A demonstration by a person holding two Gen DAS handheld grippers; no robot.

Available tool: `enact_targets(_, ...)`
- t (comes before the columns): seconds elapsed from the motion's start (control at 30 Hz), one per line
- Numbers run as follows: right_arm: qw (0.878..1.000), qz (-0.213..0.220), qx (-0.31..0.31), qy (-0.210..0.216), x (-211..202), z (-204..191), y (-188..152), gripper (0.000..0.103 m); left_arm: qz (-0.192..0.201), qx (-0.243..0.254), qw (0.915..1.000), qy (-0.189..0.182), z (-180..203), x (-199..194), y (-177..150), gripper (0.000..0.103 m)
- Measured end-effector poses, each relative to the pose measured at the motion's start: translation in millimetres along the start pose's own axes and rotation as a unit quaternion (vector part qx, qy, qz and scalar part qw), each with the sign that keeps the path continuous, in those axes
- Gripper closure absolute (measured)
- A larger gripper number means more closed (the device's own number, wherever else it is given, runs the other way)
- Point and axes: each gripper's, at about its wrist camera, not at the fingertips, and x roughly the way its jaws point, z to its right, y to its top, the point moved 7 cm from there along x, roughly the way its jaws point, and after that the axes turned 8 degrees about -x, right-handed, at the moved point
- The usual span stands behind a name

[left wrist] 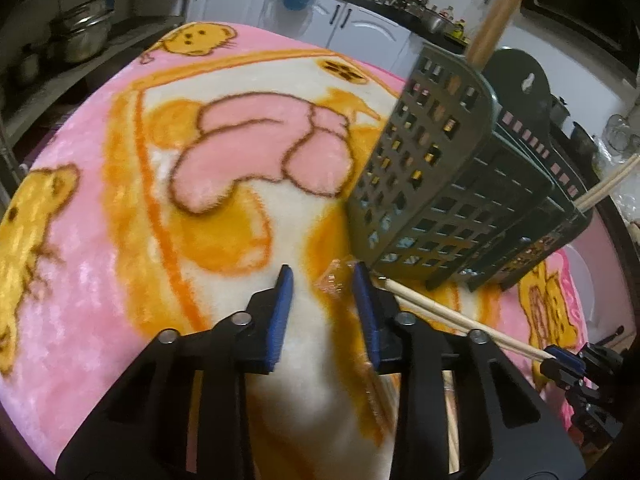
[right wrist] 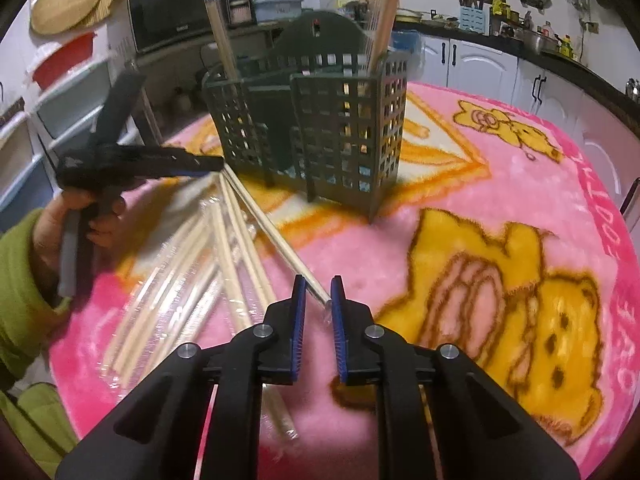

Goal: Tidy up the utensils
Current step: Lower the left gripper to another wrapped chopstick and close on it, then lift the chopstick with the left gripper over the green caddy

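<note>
Only lettering I see runs along the pink blanket border, partly cut off, unreadable; microwave badge too small.

Both grippers tilt downward. The left gripper has its jaws partly apart; the right gripper has narrow jaws; a green-sleeved hand grips the left handle.

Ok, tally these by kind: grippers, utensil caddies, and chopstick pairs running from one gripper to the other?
Grippers: 2 (left gripper, right gripper)
Utensil caddy: 1
Wrapped chopstick pair: 1
Total: 4
The loose chopstick pile is too blurred to count.
</note>
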Motion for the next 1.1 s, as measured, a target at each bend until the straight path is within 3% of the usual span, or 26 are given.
enact_targets(0.27,0.999,0.034,0.013,0.013,-23.3,-6.0,13.1,0.093,-0.015,0.018,0.9997,-0.006,9.9,2.2,-6.9,0.102)
enact_targets(0.5,0.997,0.070,0.023,0.026,-45.1,-9.0,29.2,0.095,0.005,0.023,0.9995,-0.023,18.7,-21.0,-9.4,0.103)
enact_targets(0.7,0.995,0.096,0.028,0.026,-63.3,-11.3,39.7,0.096,0.045,0.045,0.9974,-0.034,37.9,-54.3,-5.5,0.103)
enact_targets(1.1,0.987,0.154,0.036,0.022,-103.9,-9.3,62.2,0.098,0.100,0.072,0.9895,-0.075,81.6,-107.6,1.7,0.103)
